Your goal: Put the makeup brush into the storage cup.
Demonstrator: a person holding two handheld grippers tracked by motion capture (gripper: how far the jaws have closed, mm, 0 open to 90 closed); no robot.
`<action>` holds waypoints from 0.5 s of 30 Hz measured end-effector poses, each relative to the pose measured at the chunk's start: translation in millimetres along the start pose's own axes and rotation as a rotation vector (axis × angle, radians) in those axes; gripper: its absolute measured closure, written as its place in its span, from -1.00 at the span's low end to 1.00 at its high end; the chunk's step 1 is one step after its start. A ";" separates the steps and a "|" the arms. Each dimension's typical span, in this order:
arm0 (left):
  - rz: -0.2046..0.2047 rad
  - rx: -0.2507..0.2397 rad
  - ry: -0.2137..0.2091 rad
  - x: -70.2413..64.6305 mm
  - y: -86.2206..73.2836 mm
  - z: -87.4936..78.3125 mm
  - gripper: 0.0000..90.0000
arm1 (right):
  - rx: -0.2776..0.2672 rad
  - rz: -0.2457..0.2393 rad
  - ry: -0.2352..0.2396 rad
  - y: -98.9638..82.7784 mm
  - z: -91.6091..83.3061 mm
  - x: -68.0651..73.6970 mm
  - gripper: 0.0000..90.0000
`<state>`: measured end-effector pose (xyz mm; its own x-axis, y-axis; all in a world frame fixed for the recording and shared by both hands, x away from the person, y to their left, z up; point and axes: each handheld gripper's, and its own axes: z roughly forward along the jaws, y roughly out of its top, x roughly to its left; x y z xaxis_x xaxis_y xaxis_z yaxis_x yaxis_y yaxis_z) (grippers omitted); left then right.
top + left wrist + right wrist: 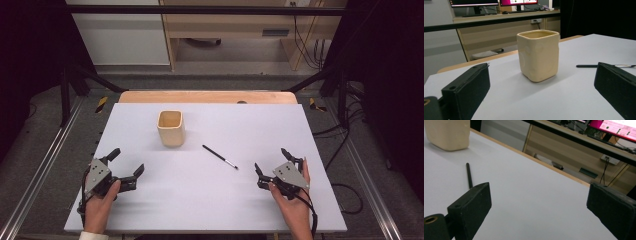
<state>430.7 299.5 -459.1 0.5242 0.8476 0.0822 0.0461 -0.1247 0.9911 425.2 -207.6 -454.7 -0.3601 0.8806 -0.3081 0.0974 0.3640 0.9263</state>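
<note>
No text, label, brand or number can be read; the writing on the monitors (pixel 519 2) is too blurred.

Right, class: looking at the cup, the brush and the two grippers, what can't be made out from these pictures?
- Cup: top cut off by the upper edge in the right gripper view.
- Cup's inside: its own rim hides the bottom in the left gripper view.
- Brush: tip too small in the high view.
- Brush's near end: behind the right gripper's jaw in the right gripper view.
</note>
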 end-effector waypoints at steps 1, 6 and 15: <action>-0.001 -0.001 -0.004 -0.1 0.1 0.3 -1.00 | 0.015 0.006 0.010 2.6 0.7 0.3 -0.87; 0.000 -0.002 -0.016 -1.2 0.8 1.3 -1.00 | 0.143 -0.015 0.059 15.0 7.0 -4.5 -0.92; -0.008 0.002 -0.018 -0.1 -0.3 2.7 -1.00 | 0.270 -0.019 0.153 39.1 13.8 -28.9 -0.91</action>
<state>433.0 298.1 -459.7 0.5389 0.8392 0.0729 0.0515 -0.1191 0.9915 452.2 -214.7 -412.5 -0.4974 0.8243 -0.2702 0.3247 0.4658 0.8232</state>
